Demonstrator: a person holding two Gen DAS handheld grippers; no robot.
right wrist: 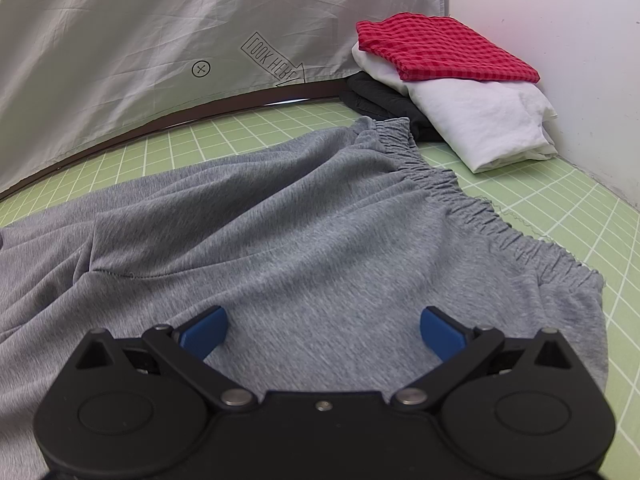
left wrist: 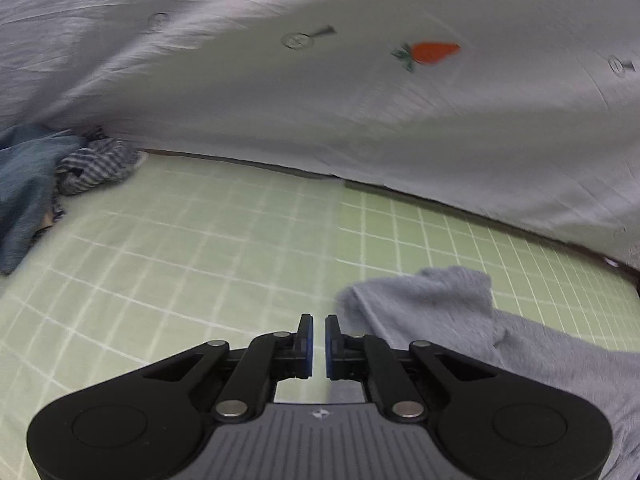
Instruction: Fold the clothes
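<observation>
Green grid mat [left wrist: 200,248], left gripper [left wrist: 316,344] nearly closed, empty, right gripper [right wrist: 322,332] wide over grey shorts [right wrist: 280,220], hem cropped.

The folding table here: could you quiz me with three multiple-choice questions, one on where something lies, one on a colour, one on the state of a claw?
1. Where is the red checked cloth?
A. On the folded white cloth
B. Under the grey shorts
C. In the left claw

2. What colour is the gridded mat?
A. Blue
B. Light green
C. Brown

3. How does the right claw stand?
A. Shut on the waistband
B. Shut on nothing
C. Open over the shorts

Answers: 1 A, it tops the pile by the wall. 2 B, green with pale lines. 3 C, its blue pads stand wide apart.
</observation>
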